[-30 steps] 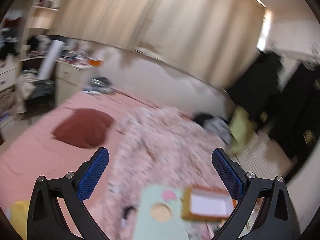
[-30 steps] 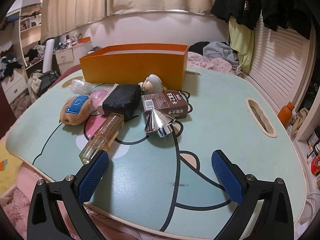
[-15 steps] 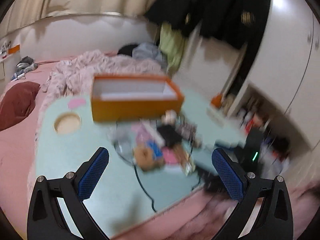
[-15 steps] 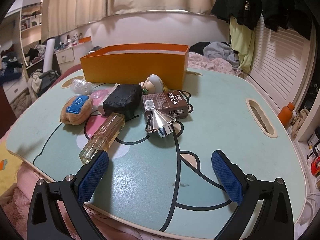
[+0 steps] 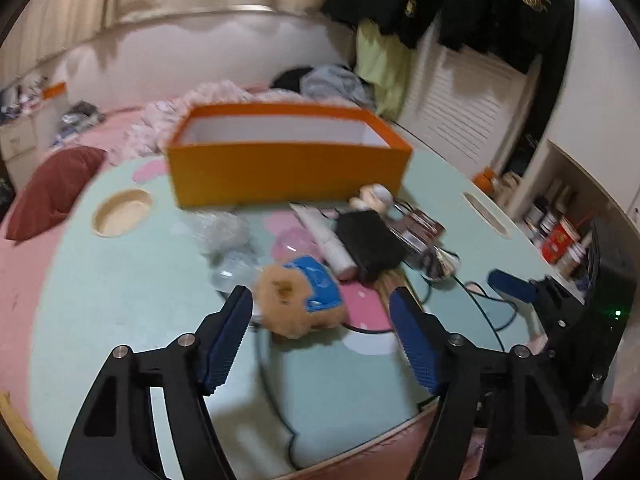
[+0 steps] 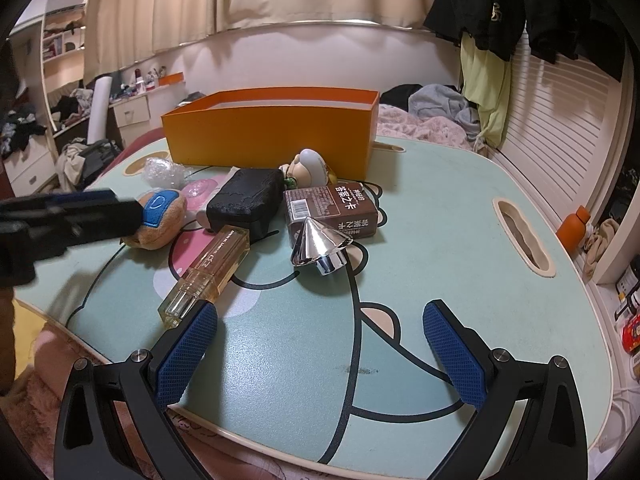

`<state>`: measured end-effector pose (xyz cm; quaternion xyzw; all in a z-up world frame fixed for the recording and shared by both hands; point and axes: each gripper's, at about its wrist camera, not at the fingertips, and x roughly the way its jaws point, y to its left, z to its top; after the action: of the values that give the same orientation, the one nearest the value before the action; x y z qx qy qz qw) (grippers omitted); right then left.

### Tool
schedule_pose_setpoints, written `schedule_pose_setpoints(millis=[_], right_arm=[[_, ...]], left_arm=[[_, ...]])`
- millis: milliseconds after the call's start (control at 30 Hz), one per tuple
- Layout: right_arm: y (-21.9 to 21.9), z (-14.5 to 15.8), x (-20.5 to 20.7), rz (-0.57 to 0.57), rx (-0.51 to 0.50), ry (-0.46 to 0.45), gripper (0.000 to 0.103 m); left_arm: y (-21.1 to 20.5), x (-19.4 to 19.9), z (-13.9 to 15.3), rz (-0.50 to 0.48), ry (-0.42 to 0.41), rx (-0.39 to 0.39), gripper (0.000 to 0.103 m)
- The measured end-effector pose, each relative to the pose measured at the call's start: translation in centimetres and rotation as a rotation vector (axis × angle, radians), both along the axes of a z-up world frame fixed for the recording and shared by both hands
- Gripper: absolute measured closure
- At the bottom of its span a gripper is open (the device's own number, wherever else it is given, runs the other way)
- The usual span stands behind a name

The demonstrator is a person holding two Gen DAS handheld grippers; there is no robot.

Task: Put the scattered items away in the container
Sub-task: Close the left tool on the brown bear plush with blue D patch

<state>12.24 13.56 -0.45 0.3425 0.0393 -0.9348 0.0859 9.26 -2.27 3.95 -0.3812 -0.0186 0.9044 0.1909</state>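
Tan plush toy [image 5: 298, 300] btwn left hand-held gripper [image 5: 320, 312] pads

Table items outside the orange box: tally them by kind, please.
Plush toys: 1
Figurines: 1
Black cases: 1
Cartons: 1
Glass bottles: 1
Silver cones: 1
Plastic wraps: 1
White tubes: 1
Total: 8

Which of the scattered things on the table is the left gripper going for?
The brown plush toy with the blue patch: it alone lies between the left gripper's closing jaws.
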Motion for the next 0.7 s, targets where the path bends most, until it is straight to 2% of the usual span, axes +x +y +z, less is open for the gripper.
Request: schedule_pose_setpoints(millis=[233, 267, 300, 333, 533, 700], right_arm=[[-0.1, 0.0, 0.0, 0.002, 0.000, 0.000, 0.000], [0.0, 0.0, 0.0, 0.002, -0.001, 0.000, 0.000], [0.0, 0.0, 0.0, 0.002, -0.001, 0.000, 0.000], [0.0, 0.0, 0.0, 0.002, 0.000, -0.001, 0.000], [-0.1, 0.1, 0.0, 0.002, 0.001, 0.005, 0.000], [-0.2, 0.2, 0.1, -0.005, -0.003, 0.009, 0.000]], left_arm=[[1.2, -1.2, -1.4, 0.001, -0.036, -0.040, 0.032], [1.4, -1.3, -1.6, -0.004, -0.044, -0.046, 0.037], [1.6, -1.4, -1.9, -0.009, -0.065, -0.056, 0.056], [1.6, -1.5, -2.1, -0.005, -0.066, -0.060, 0.065], [0.6, -1.1, -2.2, -0.018, -0.068, 0.016, 0.069], [-0.5, -0.3, -1.6, -0.004, -0.030, 0.055, 0.070]])
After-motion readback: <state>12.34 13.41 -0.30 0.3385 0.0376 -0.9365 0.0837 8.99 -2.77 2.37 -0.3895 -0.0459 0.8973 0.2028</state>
